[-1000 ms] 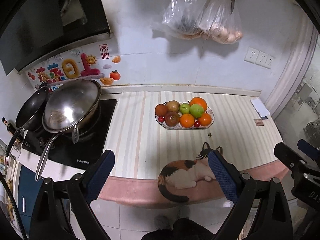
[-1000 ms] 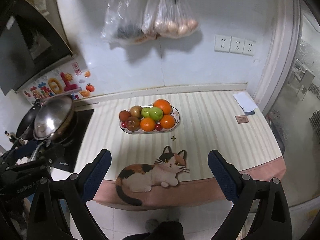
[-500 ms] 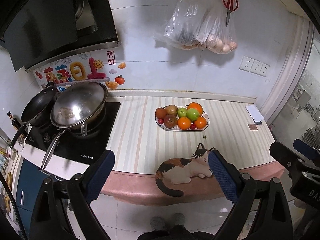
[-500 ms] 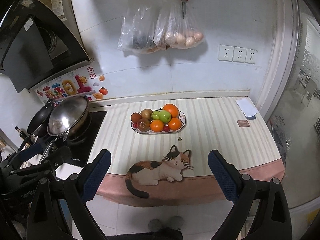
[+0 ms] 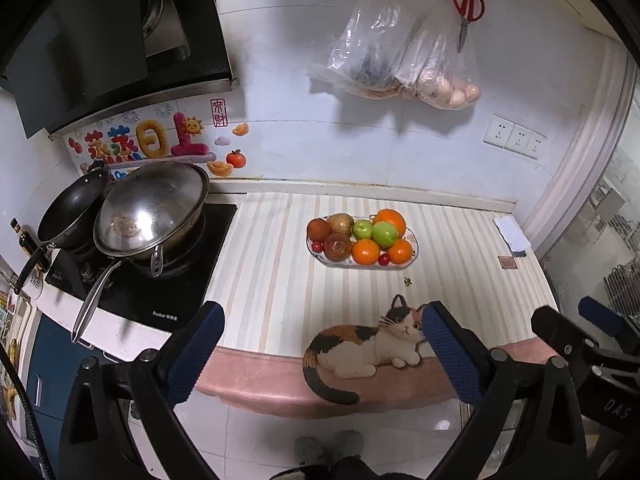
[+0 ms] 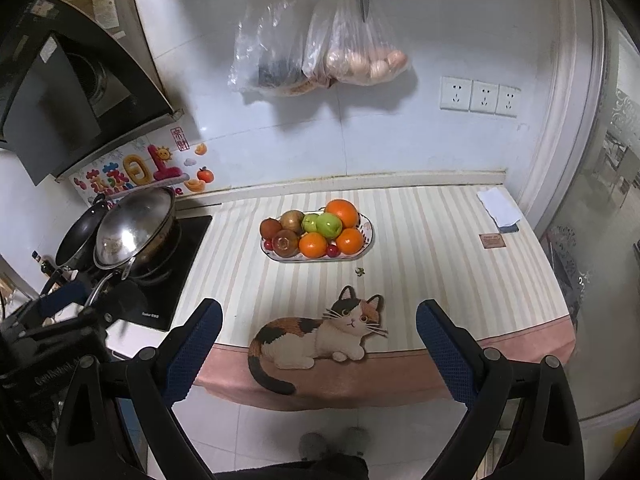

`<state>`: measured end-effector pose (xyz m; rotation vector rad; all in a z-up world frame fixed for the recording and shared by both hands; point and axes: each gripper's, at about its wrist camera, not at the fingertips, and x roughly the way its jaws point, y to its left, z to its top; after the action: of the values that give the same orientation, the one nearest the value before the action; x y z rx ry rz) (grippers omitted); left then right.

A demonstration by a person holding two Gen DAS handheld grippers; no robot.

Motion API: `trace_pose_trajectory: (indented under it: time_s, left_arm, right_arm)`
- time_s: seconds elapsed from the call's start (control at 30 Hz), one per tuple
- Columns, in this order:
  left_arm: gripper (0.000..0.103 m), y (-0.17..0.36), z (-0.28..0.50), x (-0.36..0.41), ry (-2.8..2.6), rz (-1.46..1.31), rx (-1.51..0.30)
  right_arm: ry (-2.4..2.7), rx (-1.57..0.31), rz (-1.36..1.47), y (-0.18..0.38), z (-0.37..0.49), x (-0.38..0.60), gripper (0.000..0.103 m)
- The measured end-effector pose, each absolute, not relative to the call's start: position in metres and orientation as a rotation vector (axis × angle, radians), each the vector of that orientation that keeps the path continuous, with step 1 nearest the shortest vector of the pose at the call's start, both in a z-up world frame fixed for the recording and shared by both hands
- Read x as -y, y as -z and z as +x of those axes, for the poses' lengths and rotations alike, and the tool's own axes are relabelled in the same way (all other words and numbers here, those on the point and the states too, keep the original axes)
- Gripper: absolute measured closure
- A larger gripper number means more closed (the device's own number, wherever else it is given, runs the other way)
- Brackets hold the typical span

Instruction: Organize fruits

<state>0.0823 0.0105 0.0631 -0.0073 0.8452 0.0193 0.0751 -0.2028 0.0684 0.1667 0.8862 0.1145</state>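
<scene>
An oval glass dish (image 5: 412,240) (image 6: 368,236) stands mid-counter on a striped cloth, piled with fruit: oranges (image 5: 365,251) (image 6: 313,245), green apples (image 5: 385,233) (image 6: 329,225), brown fruits (image 5: 337,246) (image 6: 286,243) and small red cherries (image 5: 384,259). My left gripper (image 5: 318,320) is open and empty, held off the counter's front edge, well short of the dish. My right gripper (image 6: 318,318) is also open and empty, at a similar distance; its body shows at the right of the left wrist view.
A stove (image 5: 132,284) with a steel wok (image 5: 150,208) and a black pan (image 5: 72,210) is at the left. A white cloth (image 6: 498,206) and a small card (image 6: 492,240) lie at the right. Bags and scissors (image 5: 466,4) hang above. A cat picture (image 6: 316,336) marks the front edge.
Both grippers have pulled back and up from the counter, so the dish looks smaller and more wall shows. Both stay open. The fruit has not moved.
</scene>
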Motion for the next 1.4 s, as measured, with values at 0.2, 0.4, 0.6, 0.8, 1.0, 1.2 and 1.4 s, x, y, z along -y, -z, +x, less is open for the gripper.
trace_pose_trajectory:
  time_s: [0.2, 0.4, 0.6, 0.8, 1.0, 1.2, 1.4]
  left_arm:
    - [0.001, -0.043, 0.113, -0.013, -0.059, 0.0, -0.878]
    - [0.002, -0.021, 0.141, -0.013, -0.079, 0.01, -0.926]
    - [0.002, -0.004, 0.162, -0.01, -0.084, 0.017, -0.978]
    - [0.002, 0.004, 0.177, -0.007, -0.087, 0.029, -0.99]
    - [0.001, 0.007, 0.183, -0.006, -0.086, 0.027, -0.998]
    - [0.002, 0.007, 0.182, -0.005, -0.082, 0.032, -0.996]
    - [0.002, 0.006, 0.179, -0.004, -0.085, 0.036, -0.993]
  right_arm:
    - [-0.115, -0.899, 0.168, -0.047, 0.108, 0.206, 0.003]
    - [-0.122, -0.916, 0.164, -0.028, 0.146, 0.206, 0.003]
    - [-0.121, -0.968, 0.164, 0.0, 0.179, 0.203, 0.003]
    - [-0.118, -1.003, 0.165, 0.02, 0.194, 0.204, 0.003]
    - [-0.116, -1.015, 0.159, 0.026, 0.201, 0.207, 0.003]
    - [-0.116, -1.018, 0.161, 0.027, 0.202, 0.207, 0.003]
    - [-0.119, -1.024, 0.157, 0.03, 0.202, 0.205, 0.003]
